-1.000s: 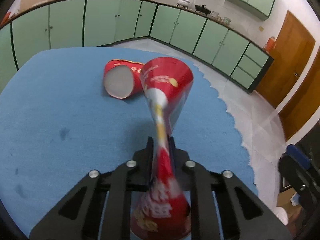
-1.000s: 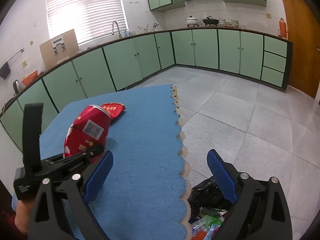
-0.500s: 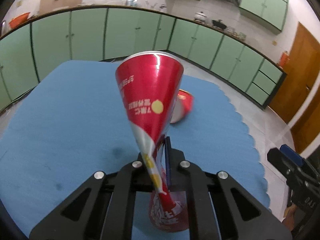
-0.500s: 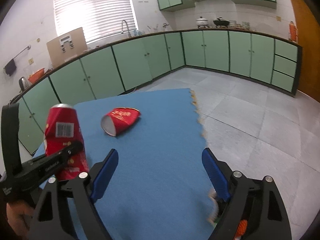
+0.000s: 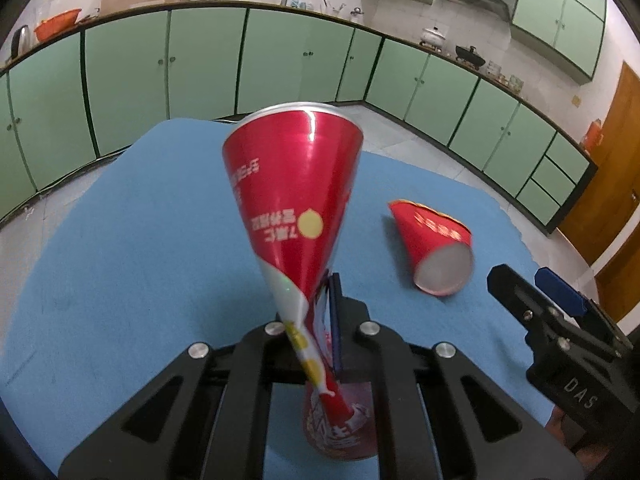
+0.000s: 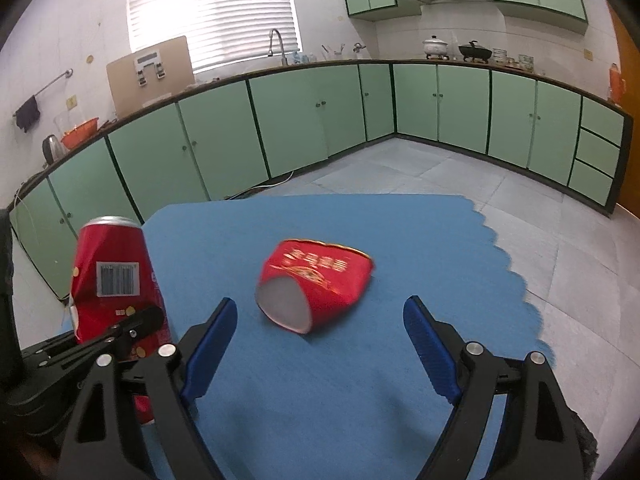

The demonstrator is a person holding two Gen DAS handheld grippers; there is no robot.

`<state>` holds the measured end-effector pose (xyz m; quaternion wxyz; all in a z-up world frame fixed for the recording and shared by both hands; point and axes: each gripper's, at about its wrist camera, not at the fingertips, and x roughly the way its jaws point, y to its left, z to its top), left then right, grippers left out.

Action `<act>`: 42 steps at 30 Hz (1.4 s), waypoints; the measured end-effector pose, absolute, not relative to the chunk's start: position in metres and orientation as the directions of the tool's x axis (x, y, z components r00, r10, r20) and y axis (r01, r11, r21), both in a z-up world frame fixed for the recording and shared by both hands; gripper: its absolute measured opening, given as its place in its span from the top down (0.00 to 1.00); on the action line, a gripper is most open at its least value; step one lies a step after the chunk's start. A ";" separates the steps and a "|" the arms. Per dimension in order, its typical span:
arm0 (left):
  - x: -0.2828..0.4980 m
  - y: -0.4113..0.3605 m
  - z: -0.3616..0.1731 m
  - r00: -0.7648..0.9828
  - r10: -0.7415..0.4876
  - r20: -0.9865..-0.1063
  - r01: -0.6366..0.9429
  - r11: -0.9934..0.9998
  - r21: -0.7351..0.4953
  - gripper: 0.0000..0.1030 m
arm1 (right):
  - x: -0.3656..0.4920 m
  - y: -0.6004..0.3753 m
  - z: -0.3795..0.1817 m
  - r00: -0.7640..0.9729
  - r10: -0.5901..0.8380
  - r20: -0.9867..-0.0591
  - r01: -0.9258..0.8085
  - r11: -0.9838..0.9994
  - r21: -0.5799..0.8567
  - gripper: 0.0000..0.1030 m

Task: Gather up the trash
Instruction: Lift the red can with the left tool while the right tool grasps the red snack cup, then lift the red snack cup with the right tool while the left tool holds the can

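The left gripper (image 5: 316,320) is clenched on a crushed red drink can (image 5: 296,200), its jaws pinching the flattened waist so tightly that they nearly meet. The can stands roughly upright in the grip, its round top tipped away from the camera and its lower end hanging below the fingers, all of it above the blue mat (image 5: 120,240). The gripper points forward and downward over the mat.

In the right wrist view the same can (image 6: 112,276) shows at the left with its barcode label facing the camera, gripped by the left gripper's black fingers (image 6: 136,326).

The right gripper (image 6: 320,344) is released, its blue-padded jaws spread wide after narrowing a little, with nothing between them. It slants down toward a squashed red paper cup (image 6: 316,280) that lies on its side on the mat, its pale base turned toward the camera, just ahead of the fingertips and apart from them.

In the left wrist view that cup (image 5: 434,248) lies to the right of the can, with the right gripper's fingers (image 5: 516,292) entering from the right edge, near it.
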<state>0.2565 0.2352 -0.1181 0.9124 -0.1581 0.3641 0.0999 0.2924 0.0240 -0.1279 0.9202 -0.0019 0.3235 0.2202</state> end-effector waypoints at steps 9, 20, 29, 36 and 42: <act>0.270 0.261 -0.125 0.721 0.067 -0.690 -0.283 0.937 -0.204 0.93 | 0.312 0.060 -0.142 0.687 0.339 -0.643 -0.359 0.927 0.106 0.16; 0.280 0.273 -0.133 0.722 0.037 -0.691 -0.260 0.940 -0.221 0.89 | 0.346 0.080 -0.160 0.650 0.228 -0.725 -0.261 0.963 0.069 0.13; 0.285 0.272 -0.135 0.715 0.033 -0.698 -0.256 0.942 -0.218 0.87 | 0.353 0.080 -0.165 0.608 0.262 -0.750 -0.288 0.952 0.099 0.25; 0.277 0.273 -0.132 0.717 0.030 -0.696 -0.256 0.940 -0.224 0.91 | 0.332 0.066 -0.155 0.605 0.304 -0.736 -0.358 0.929 0.090 0.53; 0.263 0.268 -0.127 0.724 0.028 -0.690 -0.263 0.935 -0.237 0.94 | 0.311 0.036 -0.147 0.598 0.349 -0.721 -0.381 0.916 0.127 0.60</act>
